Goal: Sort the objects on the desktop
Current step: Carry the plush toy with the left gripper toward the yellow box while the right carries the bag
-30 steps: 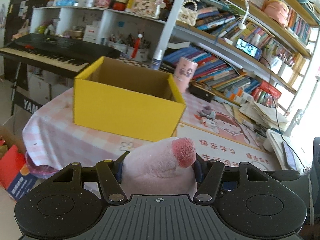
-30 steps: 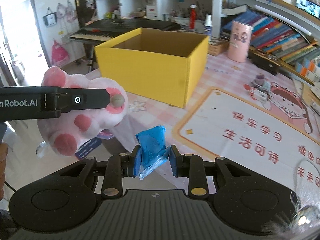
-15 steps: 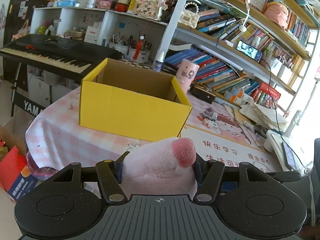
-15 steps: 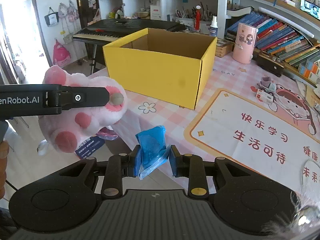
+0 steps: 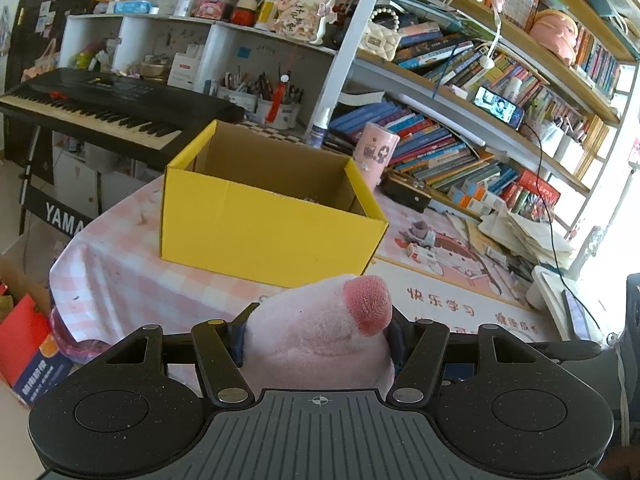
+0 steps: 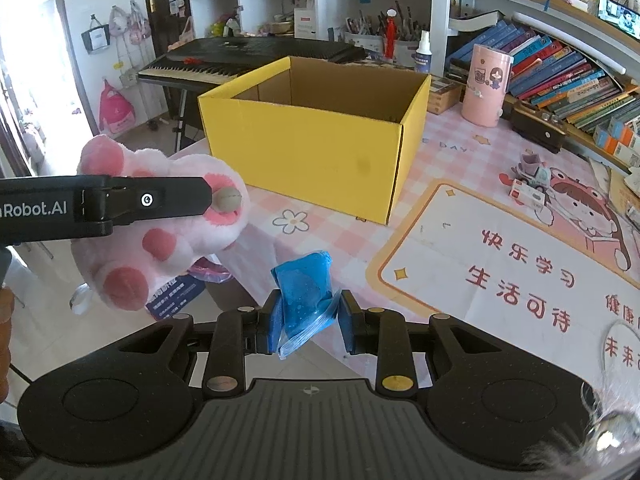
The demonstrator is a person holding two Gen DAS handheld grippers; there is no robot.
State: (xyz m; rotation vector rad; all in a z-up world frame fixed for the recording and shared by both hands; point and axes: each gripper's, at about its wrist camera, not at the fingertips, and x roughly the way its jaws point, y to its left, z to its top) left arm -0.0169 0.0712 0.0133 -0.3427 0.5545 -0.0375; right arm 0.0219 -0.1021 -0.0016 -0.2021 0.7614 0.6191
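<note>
We're clamping the pink plush paw [image 5: 320, 340] in the left gripper [image 5: 316, 340] and pinching a blue packet [image 6: 306, 292] in the right gripper [image 6: 308, 320], both off the desk [image 6: 460, 152] edge. Transport step, we judge: next we're lifting both over the yellow box [image 6: 320, 140] rim and releasing inside.

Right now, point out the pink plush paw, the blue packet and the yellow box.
pink plush paw [image 5: 320, 344], left wrist view, its body.
blue packet [image 6: 304, 288], right wrist view, its middle.
yellow box [image 6: 312, 152], right wrist view, front wall.

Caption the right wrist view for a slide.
Right gripper pinching crumpled blue plastic packet; left gripper holding pink plush paw near open yellow cardboard box.
</note>
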